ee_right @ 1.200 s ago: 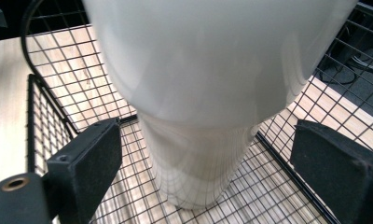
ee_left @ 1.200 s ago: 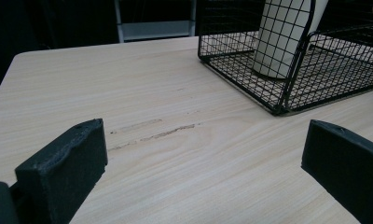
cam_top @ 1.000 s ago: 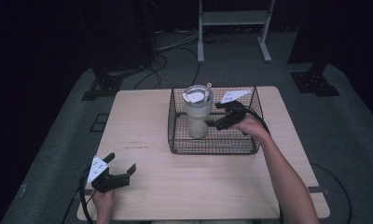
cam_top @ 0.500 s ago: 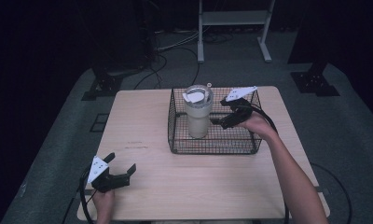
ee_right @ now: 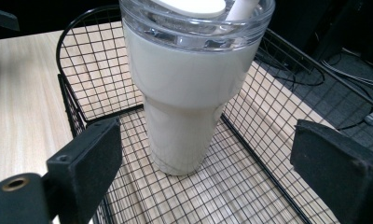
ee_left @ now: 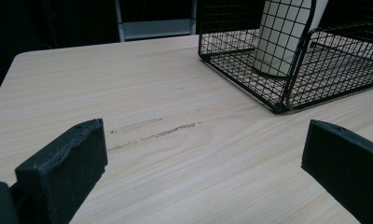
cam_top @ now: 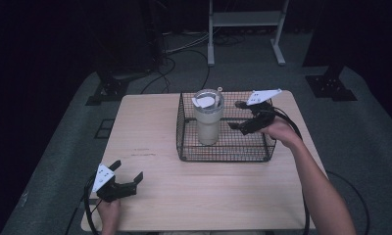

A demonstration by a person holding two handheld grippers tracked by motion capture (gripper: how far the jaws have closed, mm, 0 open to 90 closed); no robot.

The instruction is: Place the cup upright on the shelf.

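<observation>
1. Since a second ago, the right gripper (cam_top: 243, 128) has drawn back from the tumbler (cam_top: 208, 120) toward the right side of the wire basket (cam_top: 223, 152); the left gripper (cam_top: 128, 172) has stayed where it was near the front left corner of the counter (cam_top: 150, 127).
2. The tumbler, cream-coloured with a clear lid, stands upright inside the basket, toward its left half and resting on the mesh floor.
3. In the right gripper view the tumbler (ee_right: 187, 93) is centred ahead between the two fingers (ee_right: 89, 158), which are spread wide and touch nothing; the gap between them is wider than the cup.
4. The right gripper hovers over the basket's right portion, above the rim, with the person's hand (cam_top: 277, 131) behind it and a cable trailing back along the forearm.
5. The basket walls (ee_right: 82, 93) surround the tumbler on all sides, so the black wire stands between it and any sideways approach at counter level; the top is uncovered.
6. The left gripper's fingers (ee_left: 68, 163) are also spread apart and hold nothing, sitting low over bare wood; the basket's near corner (ee_left: 282, 105) and the tumbler (ee_left: 280, 37) lie well ahead of it.
7. Beyond the counter, cables lie on the grey floor (cam_top: 370, 142), with a white metal stand (cam_top: 245, 22) behind and dark floor bases at either side.
</observation>
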